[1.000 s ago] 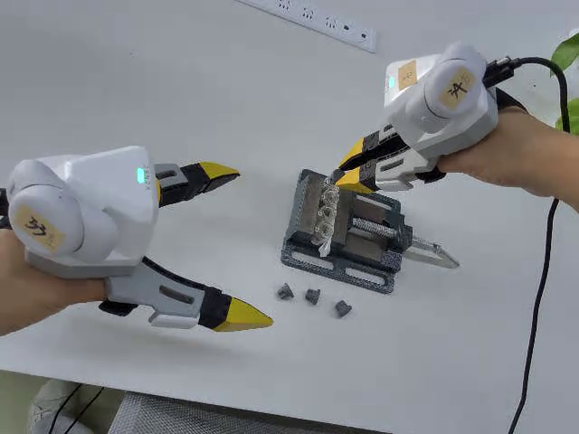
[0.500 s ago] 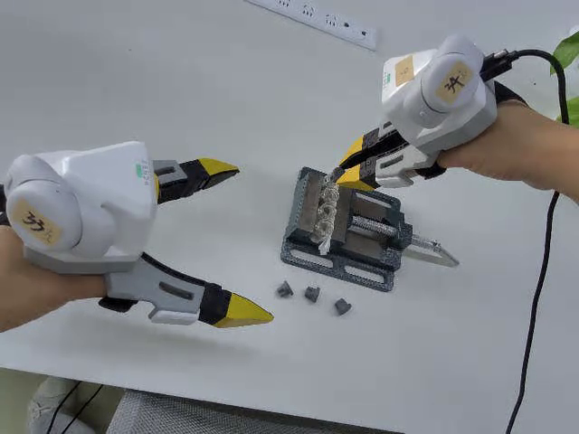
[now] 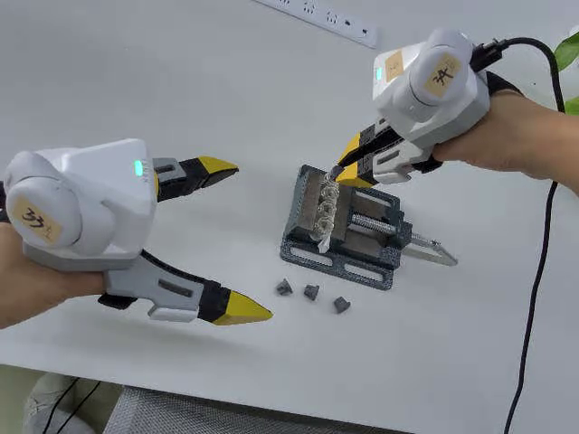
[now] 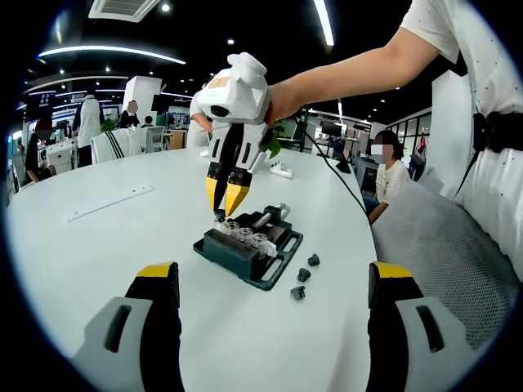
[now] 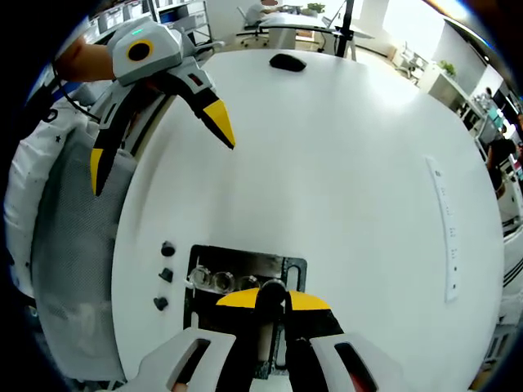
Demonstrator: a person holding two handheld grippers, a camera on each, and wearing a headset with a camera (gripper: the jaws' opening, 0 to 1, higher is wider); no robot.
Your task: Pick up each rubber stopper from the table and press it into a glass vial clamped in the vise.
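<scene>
A dark vise (image 3: 362, 249) on the white table clamps a row of glass vials (image 3: 323, 210). My right gripper (image 3: 338, 174) is shut on a small dark rubber stopper (image 5: 272, 291), its yellow tips just above the vial at the far end of the row. Three more stoppers lie in front of the vise (image 3: 284, 288) (image 3: 311, 292) (image 3: 341, 305). My left gripper (image 3: 237, 240) hangs open and holds nothing, well left of the vise. In the left gripper view the vise (image 4: 245, 249) and right gripper (image 4: 222, 208) are ahead.
A white power strip (image 3: 321, 18) lies at the table's far edge. A black cable (image 3: 541, 271) trails down the right side, beside a plant (image 3: 568, 50). The table's front edge runs close below the left gripper. People and chairs show behind the table in the left gripper view.
My right gripper has shifted slightly up and left above the far end of the vial row, still shut on the stopper. The left gripper has hardly moved.
</scene>
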